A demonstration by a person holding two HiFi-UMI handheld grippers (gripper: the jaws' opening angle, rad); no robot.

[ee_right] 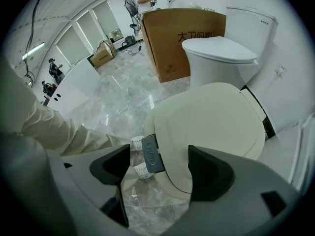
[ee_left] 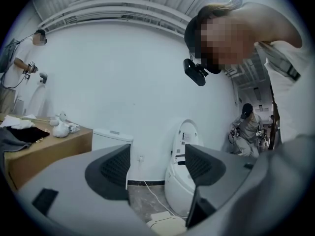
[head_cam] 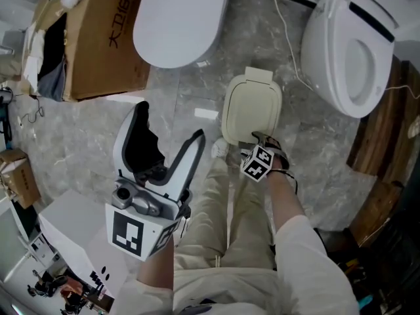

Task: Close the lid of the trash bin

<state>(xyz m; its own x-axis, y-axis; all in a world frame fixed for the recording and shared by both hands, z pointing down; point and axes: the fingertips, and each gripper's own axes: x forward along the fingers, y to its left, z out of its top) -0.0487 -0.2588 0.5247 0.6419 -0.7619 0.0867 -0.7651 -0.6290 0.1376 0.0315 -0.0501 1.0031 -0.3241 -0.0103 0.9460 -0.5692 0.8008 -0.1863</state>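
My right gripper (ee_right: 158, 167) hangs just above the trash bin lid (ee_right: 211, 122), jaws apart, nothing gripped. The push tab (ee_right: 151, 154) shows between them. The lid looks down already, maybe one press left to latch. Left gripper (ee_left: 157, 167) gapes empty, pointing elsewhere.

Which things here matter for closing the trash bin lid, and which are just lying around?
For the job: trash bin lid, grey push button, right tool.
Just lying about: cardboard box, toilet beside the box, toilet at right.
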